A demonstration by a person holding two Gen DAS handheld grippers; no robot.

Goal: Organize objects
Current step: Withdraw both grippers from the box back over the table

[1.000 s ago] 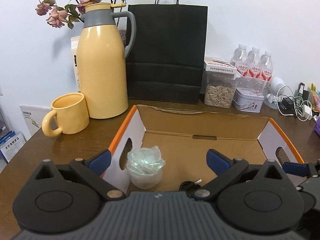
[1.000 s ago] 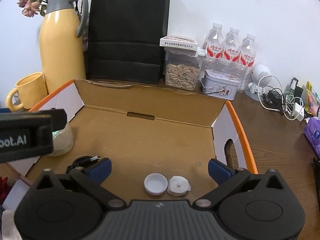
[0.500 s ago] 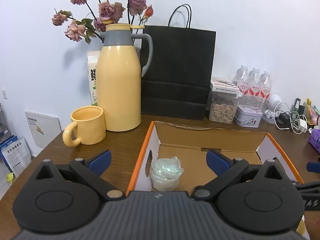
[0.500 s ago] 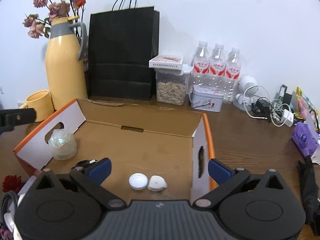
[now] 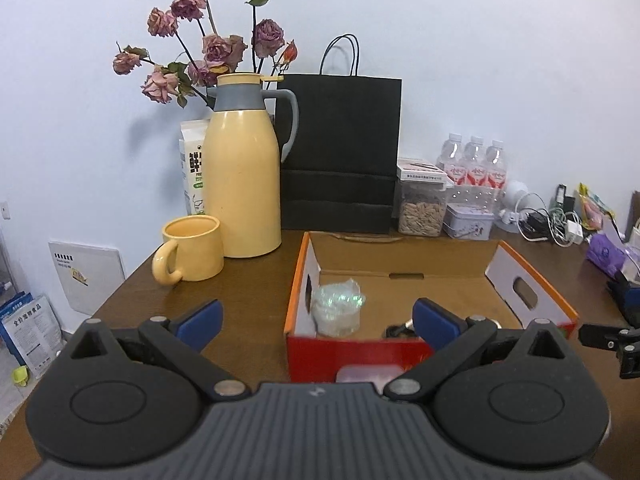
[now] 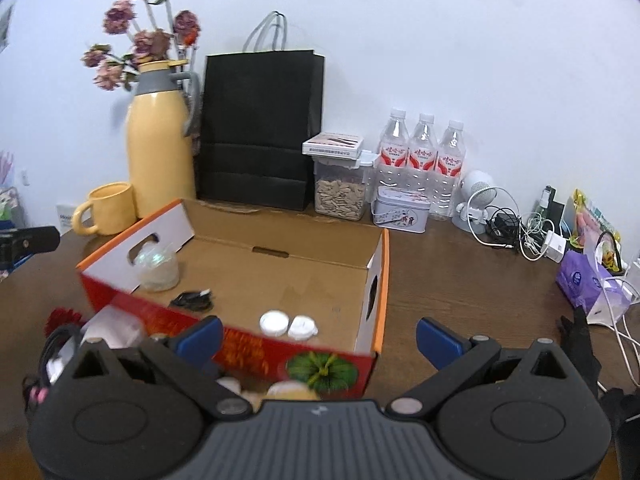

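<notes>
the open cardboard box (image 6: 280,276) sits on the brown table (image 6: 460,280), in front of the black paper bag (image 6: 260,128). inside it, a small wrapped cup (image 6: 157,268) stands in the far left corner, a black cable (image 6: 192,300) lies beside it, and two white caps (image 6: 288,325) touch each other near the front wall. the left gripper (image 5: 316,318) is spread wide, holding nothing, just before the box's red front. the right gripper (image 6: 318,334) is likewise spread and empty, above the box's front right corner.
</notes>
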